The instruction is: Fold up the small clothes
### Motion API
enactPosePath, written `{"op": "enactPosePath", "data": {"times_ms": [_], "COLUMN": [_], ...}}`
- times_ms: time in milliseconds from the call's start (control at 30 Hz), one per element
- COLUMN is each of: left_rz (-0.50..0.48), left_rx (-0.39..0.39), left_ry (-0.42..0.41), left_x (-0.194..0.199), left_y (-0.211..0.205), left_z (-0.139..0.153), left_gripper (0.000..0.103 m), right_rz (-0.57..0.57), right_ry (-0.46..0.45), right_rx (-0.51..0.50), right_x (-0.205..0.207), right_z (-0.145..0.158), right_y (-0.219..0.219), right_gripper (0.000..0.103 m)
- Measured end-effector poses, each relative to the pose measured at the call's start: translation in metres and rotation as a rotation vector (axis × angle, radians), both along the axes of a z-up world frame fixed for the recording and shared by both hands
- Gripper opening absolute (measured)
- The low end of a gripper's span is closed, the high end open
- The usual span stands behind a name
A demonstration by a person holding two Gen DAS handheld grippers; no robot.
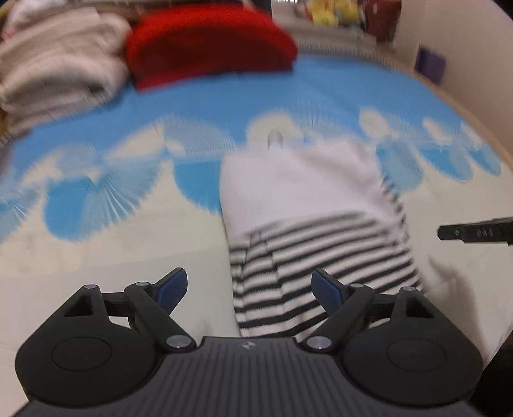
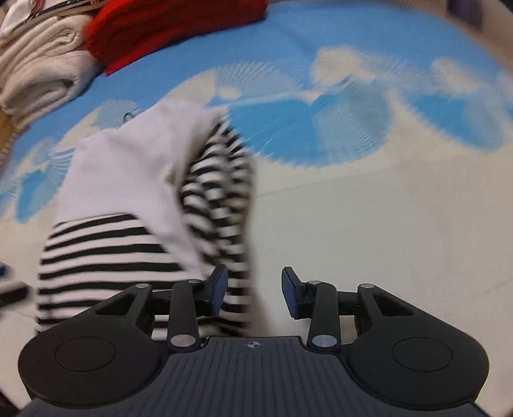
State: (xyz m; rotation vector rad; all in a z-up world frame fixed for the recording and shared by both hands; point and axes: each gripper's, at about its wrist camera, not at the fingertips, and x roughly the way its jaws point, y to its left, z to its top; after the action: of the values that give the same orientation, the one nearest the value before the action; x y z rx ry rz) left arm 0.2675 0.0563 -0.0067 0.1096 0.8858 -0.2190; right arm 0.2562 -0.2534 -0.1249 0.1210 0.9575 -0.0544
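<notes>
A small white garment with black-and-white striped parts (image 1: 298,192) lies folded on the mat. In the left wrist view my left gripper (image 1: 250,288) hovers over its striped near end. The jaws stand wide apart, and the blue pads (image 1: 173,287) touch nothing. One finger of the other gripper (image 1: 474,232) shows at the right edge. In the right wrist view the garment (image 2: 128,166) lies to the left. My right gripper (image 2: 255,290) is open over its striped right edge, with cloth under the left pad (image 2: 219,287) but not pinched.
The mat (image 1: 96,199) is cream with a blue cloud pattern (image 2: 352,122). At its far left lie a folded red garment (image 1: 208,41) (image 2: 160,29) and a stack of folded beige clothes (image 1: 57,64) (image 2: 38,70). Both views are blurred.
</notes>
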Motion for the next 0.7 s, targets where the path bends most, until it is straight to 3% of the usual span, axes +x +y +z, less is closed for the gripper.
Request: {"op": "enactPosePath", "data": {"times_ms": [33,100,167,233,333,500,600,700], "left_rz": [0.003,0.019,0.030,0.063,0.138,0.234,0.183,0.170], "left_rx": [-0.002,-0.001,-0.019,-0.047,-0.090,-0.148,-0.151,-0.097], "left_ry": [-0.046,-0.149,-0.206,-0.214,-0.180,-0.127,-0.033,-0.115], "left_x": [-0.013,-0.048,-0.080,-0.105,-0.143,-0.200,-0.197,-0.187], "left_y": [-0.002,-0.008,-0.014,-0.020,-0.025,-0.039,-0.048,-0.052], "left_z": [0.013,0.038,0.054,0.062,0.053,0.018,-0.002,0.000], "left_gripper": [0.099,0.103,0.103,0.103,0.103,0.103,0.103,0.103], "right_rz": [0.002,0.007,0.022,0.038,0.080,0.045,0.023,0.023], "right_ry": [-0.038,-0.142,-0.243,-0.329,-0.418,-0.435,-0.374,-0.369], "right_rx": [-0.028,-0.037,-0.034,-0.054,-0.070,-0.100,-0.111,-0.093], "right_x": [-0.010,-0.038,-0.071,-0.108,-0.165,-0.230,-0.240,-0.235], "right_z": [0.012,0.041,0.067,0.085,0.094,0.075,0.050,0.046], "right_y": [0.000,0.001,0.007,0.016,0.032,0.051,0.059,0.065], "right_gripper": [0.040,0.040,0.056,0.074,0.081,0.087,0.087,0.087]}}
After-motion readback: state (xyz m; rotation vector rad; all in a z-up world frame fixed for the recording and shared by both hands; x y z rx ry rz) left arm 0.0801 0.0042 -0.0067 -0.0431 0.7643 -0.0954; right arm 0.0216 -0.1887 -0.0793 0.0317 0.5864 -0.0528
